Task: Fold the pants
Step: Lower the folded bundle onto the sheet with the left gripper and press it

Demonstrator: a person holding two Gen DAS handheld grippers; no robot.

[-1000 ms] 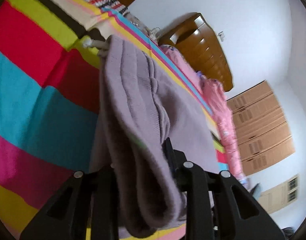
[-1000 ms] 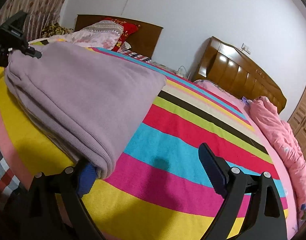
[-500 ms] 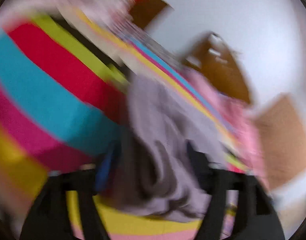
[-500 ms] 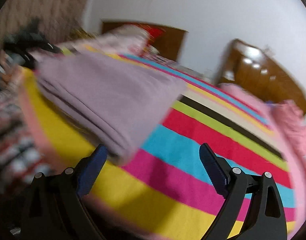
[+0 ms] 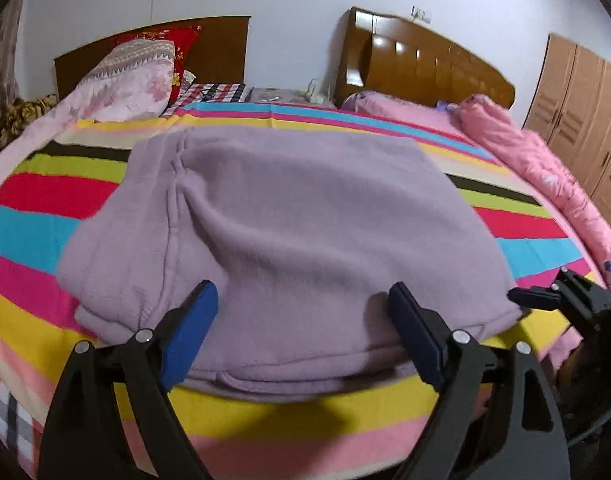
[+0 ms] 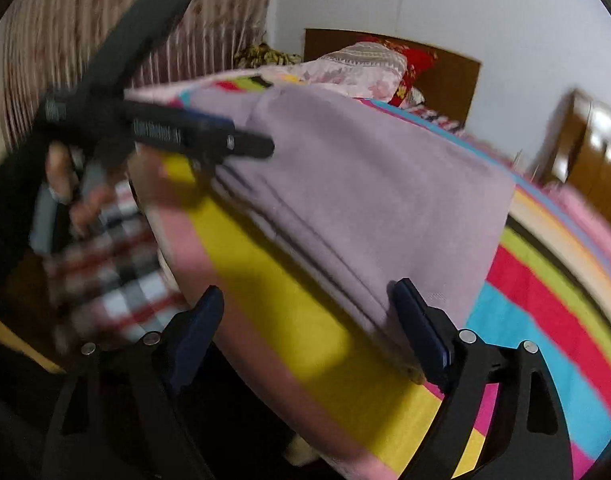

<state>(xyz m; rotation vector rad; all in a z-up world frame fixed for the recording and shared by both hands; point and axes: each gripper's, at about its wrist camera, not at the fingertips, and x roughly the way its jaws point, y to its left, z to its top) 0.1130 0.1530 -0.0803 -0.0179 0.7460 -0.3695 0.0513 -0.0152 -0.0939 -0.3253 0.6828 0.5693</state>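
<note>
Left wrist: pillows (image 5: pixel 133 76) beyond folded pants (image 5: pixel 289 224).

We see soft, even indoor light and a heavy fisheye bend at every edge. Our right wrist view smears with motion blur; glare spots the glossy headboard (image 5: pixel 425 68).

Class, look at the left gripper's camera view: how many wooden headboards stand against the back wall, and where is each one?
2. A dark headboard stands at the back left, behind the pillows. A glossy brown headboard stands at the back right, behind the pink quilt. Nothing suggests a hidden third.
</note>
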